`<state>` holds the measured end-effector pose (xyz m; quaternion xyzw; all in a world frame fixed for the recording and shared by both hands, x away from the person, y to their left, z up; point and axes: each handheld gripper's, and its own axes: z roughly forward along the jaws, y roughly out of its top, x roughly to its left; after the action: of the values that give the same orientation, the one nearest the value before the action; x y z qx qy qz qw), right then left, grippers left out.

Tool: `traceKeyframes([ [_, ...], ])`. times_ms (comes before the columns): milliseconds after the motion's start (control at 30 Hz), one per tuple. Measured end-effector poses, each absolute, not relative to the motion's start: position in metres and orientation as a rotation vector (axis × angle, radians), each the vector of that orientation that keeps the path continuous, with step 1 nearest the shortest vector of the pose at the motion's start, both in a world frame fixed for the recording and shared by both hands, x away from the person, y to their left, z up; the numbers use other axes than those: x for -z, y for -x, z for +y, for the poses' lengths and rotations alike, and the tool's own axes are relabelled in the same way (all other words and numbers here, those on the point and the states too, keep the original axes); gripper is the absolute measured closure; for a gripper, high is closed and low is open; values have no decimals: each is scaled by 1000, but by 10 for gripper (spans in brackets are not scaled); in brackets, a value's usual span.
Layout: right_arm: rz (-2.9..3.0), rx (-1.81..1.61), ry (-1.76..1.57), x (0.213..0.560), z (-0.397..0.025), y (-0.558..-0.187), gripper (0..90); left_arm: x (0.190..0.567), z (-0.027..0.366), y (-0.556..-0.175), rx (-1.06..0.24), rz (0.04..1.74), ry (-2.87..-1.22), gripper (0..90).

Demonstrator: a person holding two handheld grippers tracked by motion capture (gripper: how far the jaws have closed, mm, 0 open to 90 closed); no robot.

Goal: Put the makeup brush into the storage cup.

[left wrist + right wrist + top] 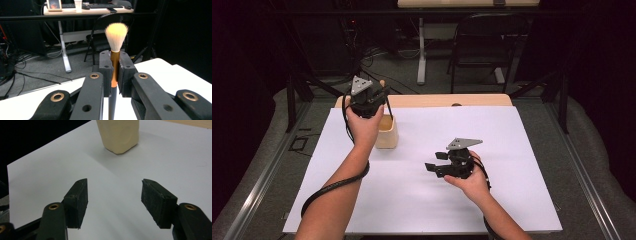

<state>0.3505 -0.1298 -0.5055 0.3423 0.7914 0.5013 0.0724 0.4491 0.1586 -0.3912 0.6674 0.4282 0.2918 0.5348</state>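
A: Hard to make out in the high view: brush [385,97] mostly hidden behind the left gripper [379,95] and the hand [363,122] holding it; just a thin dark handle slanting down toward the cup [388,132].

B: Clearer from the left gripper view. Brush [114,62] clamped upright between the two pads, squeezed on the copper ferrule; pale bristles fanned out above the jaw tips, dark handle dropping below and cut off at the bottom edge.

A: Handle end inside the cup, or just above it?

B: Cannot tell; lower end hidden behind hand and rim. Left gripper raised just above the cup's far-left edge, on the left part of the white sheet [492,135].

A: Right gripper [434,162]?

B: Spread wide, gripping nothing. Held low over the middle of the sheet, jaws pointing left toward the cup, well apart from it. In the right gripper view, cup [120,135] cropped at the top, only its cream lower body visible beyond the open jaws.

A: Count?

B: One brush, one cup, one white sheet, two grippers. Cup contents not visible.
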Motion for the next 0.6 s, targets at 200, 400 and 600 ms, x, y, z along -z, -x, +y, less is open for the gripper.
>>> traceKeyframes([
  [200, 2388, -1492, -1021, 506, -128, -350, 375, 395, 166, -454, -710, 1059, -1584, 835],
  [400, 2382, -1502, -1032, 506, -128, -350, 371, 400, 172, -455, -719, 1076, -1575, 835],
  [600, 2380, -1503, -1027, 507, -127, -350, 371, 405, 176, -456, -728, 1086, -1576, 835],
])
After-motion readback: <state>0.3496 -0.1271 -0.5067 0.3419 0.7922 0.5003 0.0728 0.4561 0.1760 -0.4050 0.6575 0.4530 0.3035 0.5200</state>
